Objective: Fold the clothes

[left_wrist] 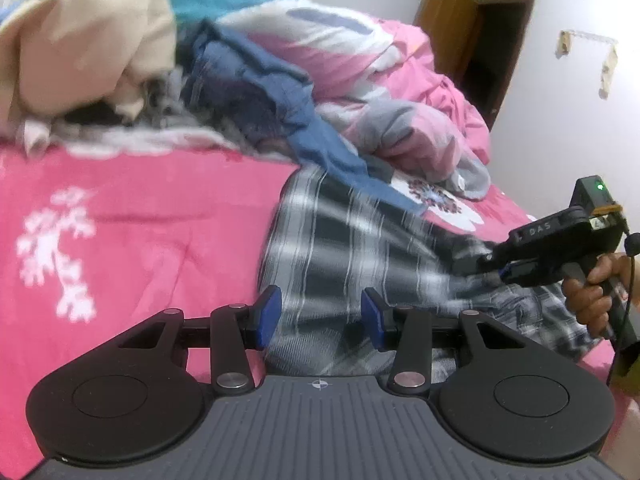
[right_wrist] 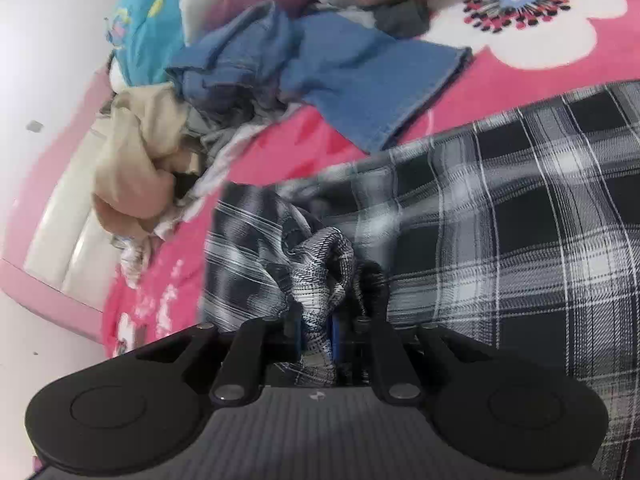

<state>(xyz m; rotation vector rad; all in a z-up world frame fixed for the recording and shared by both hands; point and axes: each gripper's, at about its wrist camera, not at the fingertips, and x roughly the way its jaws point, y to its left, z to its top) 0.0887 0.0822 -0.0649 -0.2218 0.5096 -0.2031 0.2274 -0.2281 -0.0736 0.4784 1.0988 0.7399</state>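
Note:
A black, grey and white plaid shirt (left_wrist: 360, 240) lies spread on the pink bed cover (left_wrist: 140, 220). My left gripper (left_wrist: 320, 318) hovers open over the shirt's near edge, its blue pads (left_wrist: 268, 316) apart with flat cloth showing between them. In the right wrist view the plaid shirt (right_wrist: 520, 220) fills the right side. My right gripper (right_wrist: 318, 332) is shut on a bunched fold of it, which sticks up between the pads. From the left wrist view, the right gripper (left_wrist: 478, 266) is at the shirt's right edge, held by a hand (left_wrist: 588, 296).
A heap of clothes lies beyond the shirt: a beige garment (left_wrist: 80, 48), a blue denim piece (left_wrist: 260, 92) and a teal cloth (right_wrist: 140, 28). A rumpled pink flowered quilt (left_wrist: 400, 80) sits at the back right, by a brown door (left_wrist: 452, 12).

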